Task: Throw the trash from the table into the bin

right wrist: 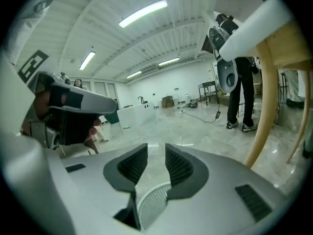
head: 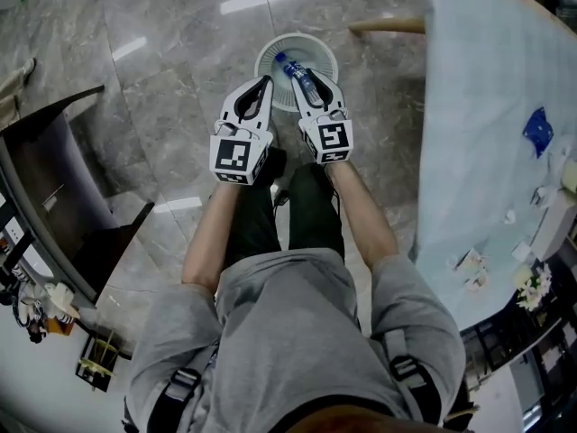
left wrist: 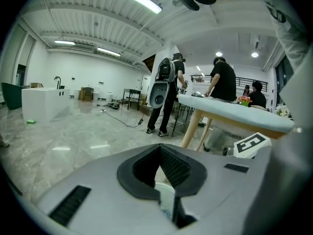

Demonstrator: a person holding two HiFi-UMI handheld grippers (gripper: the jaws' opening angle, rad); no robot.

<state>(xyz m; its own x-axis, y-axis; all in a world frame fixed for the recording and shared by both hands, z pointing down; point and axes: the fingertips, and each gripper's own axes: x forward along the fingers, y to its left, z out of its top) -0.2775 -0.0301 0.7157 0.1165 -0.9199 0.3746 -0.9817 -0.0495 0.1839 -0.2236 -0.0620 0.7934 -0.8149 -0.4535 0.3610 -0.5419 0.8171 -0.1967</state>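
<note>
Head view, nearest first: the person's grey shirt and dark trousers, both forearms reaching forward over the marble floor [head: 180, 52]. Left gripper [head: 261, 87] and right gripper [head: 315, 87] are side by side, tips over the white mesh bin [head: 267, 50] that stands on the floor just ahead of the feet. Left gripper view: the left gripper's [left wrist: 159, 150] jaws are fully together, nothing between the pads, with bin mesh [left wrist: 167, 202] visible below them. Right gripper view: the right gripper's [right wrist: 155, 151] jaws stand a narrow gap apart and are empty, pads touching nothing, with bin mesh [right wrist: 154, 204] under them. A clear plastic bottle [head: 297, 78] with a blue cap lies across the bin's opening, its lower end hidden by the right gripper's tip; whether it is resting in the bin or in mid-air cannot be told. To the right, the table [head: 478, 133] with a pale cloth carries a crumpled blue scrap [head: 538, 132] and small white scraps [head: 469, 262] near its edge. Farther off, in the left gripper view, a standing person with a backpack [left wrist: 166, 89] is beside the table [left wrist: 234, 112].
</note>
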